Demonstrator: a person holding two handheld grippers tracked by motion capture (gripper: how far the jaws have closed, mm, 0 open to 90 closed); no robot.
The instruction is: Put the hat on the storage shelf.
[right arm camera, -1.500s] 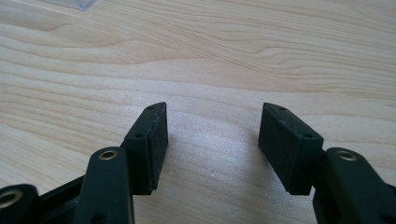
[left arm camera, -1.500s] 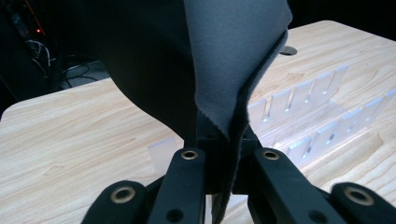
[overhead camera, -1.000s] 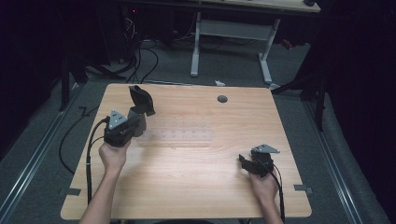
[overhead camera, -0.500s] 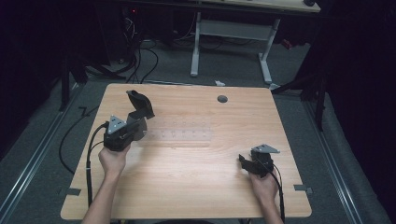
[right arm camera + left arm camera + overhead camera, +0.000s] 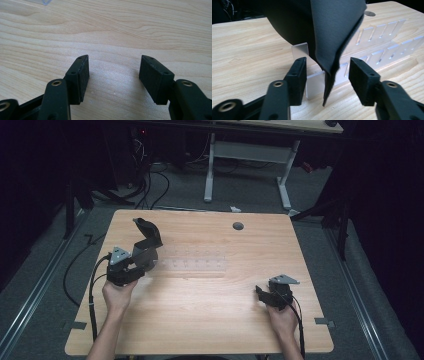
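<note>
A black felt-like sheet [image 5: 148,236] stands upright with its lower edge [image 5: 329,82] in a clear slotted rack [image 5: 196,264] on the wooden table [image 5: 210,320]. My left gripper [image 5: 146,259] is at the rack's left end. Its jaws have just been opening and the left gripper [image 5: 328,61] is open, with the sheet hanging between the pads and touching neither pad. The rack's slots [image 5: 374,50] run off to the right behind the sheet. My right gripper [image 5: 261,293] rests near the table's right front, and the right gripper [image 5: 115,60] is open over bare wood.
A round grey cable hole [image 5: 238,226] sits near the table's far edge. Cables [image 5: 92,285] trail from the left gripper over the left edge. A white desk frame [image 5: 247,155] stands on the floor beyond the table.
The black sheet's top has sunk slightly and the left hand has shifted a little. The right hand has stayed put.
</note>
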